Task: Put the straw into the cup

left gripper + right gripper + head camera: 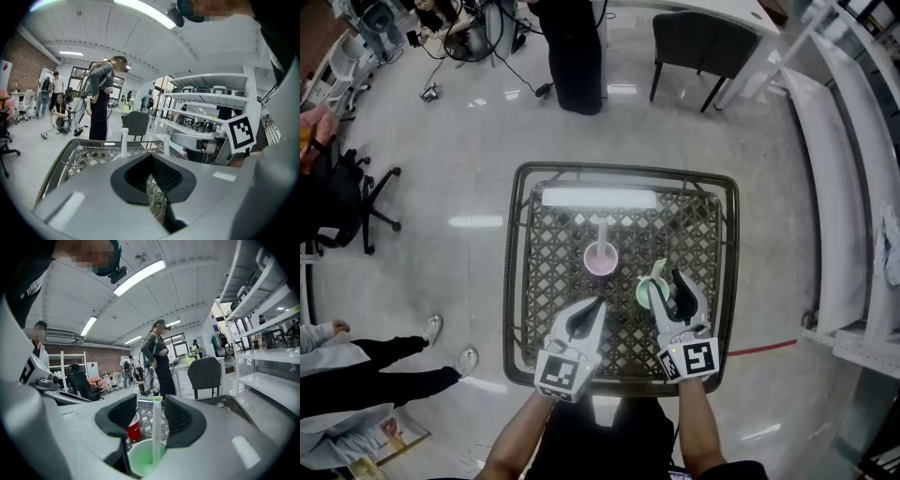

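On the lattice table point(517, 281) stands a green cup point(650, 292) with a pale green straw point(155, 437) upright inside it. My right gripper point(667, 281) is open at this cup. In the right gripper view the straw rises between the two pads of the right gripper point(151, 416) and touches neither. The green cup point(143, 462) sits just below the jaws. A pink cup point(601, 260) with a white straw point(604, 232) stands farther back at the table's middle. My left gripper point(596, 307) is shut on nothing, near the table's front, left of the green cup.
A dark chair point(698, 42) and a standing person point(577, 56) are beyond the table. White shelving point(853, 187) runs along the right. An office chair point(356, 202) and a person's legs point(384, 366) are at the left. The left gripper view shows the white straw point(124, 140) ahead.
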### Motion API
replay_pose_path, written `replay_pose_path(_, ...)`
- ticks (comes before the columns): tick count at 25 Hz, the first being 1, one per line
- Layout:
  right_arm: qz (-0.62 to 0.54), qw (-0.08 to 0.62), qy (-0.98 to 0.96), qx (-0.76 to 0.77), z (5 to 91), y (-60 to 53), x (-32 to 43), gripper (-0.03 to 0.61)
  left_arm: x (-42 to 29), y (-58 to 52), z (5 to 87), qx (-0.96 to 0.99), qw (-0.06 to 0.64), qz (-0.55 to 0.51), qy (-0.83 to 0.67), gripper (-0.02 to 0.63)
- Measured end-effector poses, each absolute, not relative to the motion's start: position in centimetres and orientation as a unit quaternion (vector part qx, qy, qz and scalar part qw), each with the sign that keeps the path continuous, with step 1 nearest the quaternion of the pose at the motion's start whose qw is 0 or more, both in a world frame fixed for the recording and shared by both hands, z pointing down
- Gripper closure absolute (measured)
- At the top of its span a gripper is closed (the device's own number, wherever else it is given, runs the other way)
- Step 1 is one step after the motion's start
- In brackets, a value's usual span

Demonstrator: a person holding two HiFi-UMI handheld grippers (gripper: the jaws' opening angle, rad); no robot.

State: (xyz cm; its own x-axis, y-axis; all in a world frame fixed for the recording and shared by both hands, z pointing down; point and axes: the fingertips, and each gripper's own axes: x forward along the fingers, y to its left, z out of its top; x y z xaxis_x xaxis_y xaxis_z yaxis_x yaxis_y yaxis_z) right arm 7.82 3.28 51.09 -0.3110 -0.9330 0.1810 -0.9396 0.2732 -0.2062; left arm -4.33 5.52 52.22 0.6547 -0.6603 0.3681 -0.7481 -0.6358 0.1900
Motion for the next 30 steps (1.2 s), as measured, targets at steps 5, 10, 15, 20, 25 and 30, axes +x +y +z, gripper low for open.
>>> replay_pose_path(5, 0.142, 0.024, -0.801, 0.581, 48.3, 4.1, 7.2, 0.407, -4.3, 5.4, 48.5, 0.897, 0.155, 0.123, -0.395, 0.607)
replay_pose_path(10, 0.143, 0.032, -0.808, 0.57, 44.7, 4.9, 6.4, 0.454, -4.5, 5.0, 43.9, 0.898, 0.141, 0.111, -0.403, 0.607)
replay_pose_path(15, 0.142, 0.041, -0.809, 0.569, 41.8, 7.4, 5.0, 0.49, -6.1, 6.8, 40.4, 0.897, 0.132, 0.105, -0.408, 0.607)
replay_pose_path(20, 0.128, 0.04, -0.808, 0.573, 38.2, 8.1, 4.3, 0.536, -6.9, 7.4, 37.0, 0.9, 0.118, 0.1, -0.407, 0.607)
replay_pose_path(25, 0.118, 0.035, -0.809, 0.574, 35.0, 9.7, 3.7, 0.568, -7.8, 8.7, 34.3, 0.901, 0.11, 0.1, -0.408, 0.607)
replay_pose_path(30, 0.122, 0.021, -0.803, 0.582, 32.7, 11.5, 3.6, 0.575, -8.4, 9.4, 32.2, 0.904, 0.097, 0.096, -0.406, 0.607)
